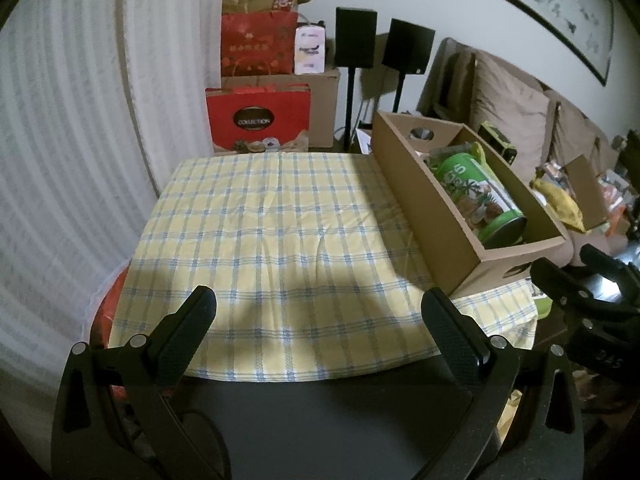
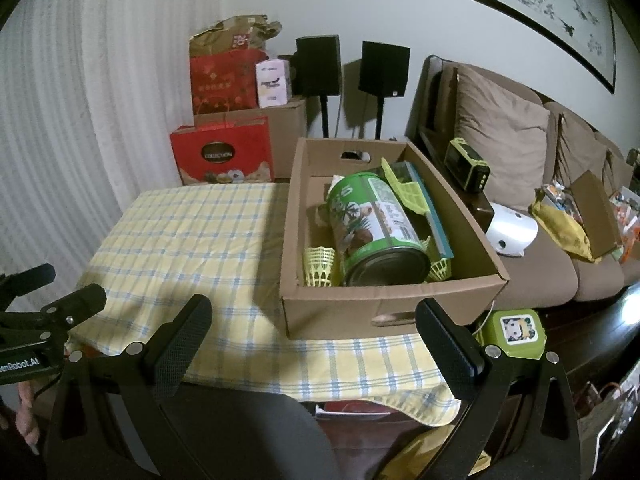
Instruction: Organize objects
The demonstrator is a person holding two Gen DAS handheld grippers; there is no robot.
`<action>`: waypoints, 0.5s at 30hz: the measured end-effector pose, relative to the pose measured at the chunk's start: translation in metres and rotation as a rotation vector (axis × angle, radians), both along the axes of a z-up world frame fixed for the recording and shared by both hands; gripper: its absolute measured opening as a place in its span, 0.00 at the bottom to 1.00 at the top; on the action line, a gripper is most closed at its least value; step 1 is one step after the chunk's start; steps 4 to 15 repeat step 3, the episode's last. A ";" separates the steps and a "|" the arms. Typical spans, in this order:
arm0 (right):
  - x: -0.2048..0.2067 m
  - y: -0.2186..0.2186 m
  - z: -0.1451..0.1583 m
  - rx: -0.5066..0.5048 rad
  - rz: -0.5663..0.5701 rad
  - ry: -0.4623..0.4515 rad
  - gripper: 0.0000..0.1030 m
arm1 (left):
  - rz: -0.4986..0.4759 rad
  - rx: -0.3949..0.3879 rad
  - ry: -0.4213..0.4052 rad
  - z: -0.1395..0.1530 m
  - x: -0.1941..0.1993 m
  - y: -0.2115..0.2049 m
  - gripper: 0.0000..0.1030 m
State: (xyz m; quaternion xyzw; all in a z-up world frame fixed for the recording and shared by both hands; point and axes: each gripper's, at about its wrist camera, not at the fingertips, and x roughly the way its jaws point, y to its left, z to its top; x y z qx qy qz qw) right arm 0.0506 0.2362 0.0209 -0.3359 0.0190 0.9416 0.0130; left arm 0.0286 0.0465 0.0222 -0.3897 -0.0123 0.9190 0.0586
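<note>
Hovering at the near edge of the table, the left gripper (image 1: 318, 308) has its jaws spread wide with nothing between them, and the right gripper (image 2: 312, 316) hangs beside it in the same wide, empty spread. Below both lies the checked tablecloth (image 1: 272, 220) — yellow with blue lines, creased, its left part bare of objects.

On the right side of the cloth stands a cardboard box (image 2: 384, 308), open at the top, with a hand slot cut in its near wall. Inside it a large green tin (image 2: 372, 228) lies on its side, its metal base turned toward the grippers. Yellow shuttlecocks (image 2: 319, 266) sit on either side of that base, touching the tin. A yellow-green plastic scoop-like piece (image 2: 408, 194) rests against the tin's upper right, with a flat blue-edged item (image 2: 438, 236) along the box's right wall.

Just off the table's right corner, lower down, is a small green container (image 2: 516, 332) with a picture on its lid.

Right of the box runs a brown sofa (image 2: 560, 272) with cushions — on it a white rounded device (image 2: 514, 232), a green-and-black gadget (image 2: 470, 170) and a yellow bag (image 2: 564, 228).

Beyond the table stand red gift bags (image 1: 258, 120), a brown carton, two black speakers (image 2: 350, 66) on stands, and a framed painting (image 2: 532, 4) on the wall.
</note>
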 end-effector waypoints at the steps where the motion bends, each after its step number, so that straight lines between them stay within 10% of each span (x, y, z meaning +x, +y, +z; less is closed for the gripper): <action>1: 0.000 0.000 0.000 0.000 -0.001 0.000 1.00 | 0.000 -0.002 0.000 0.000 0.000 0.000 1.00; 15: 0.000 0.000 0.000 -0.002 -0.002 0.002 1.00 | -0.001 0.000 -0.001 -0.001 0.000 0.001 1.00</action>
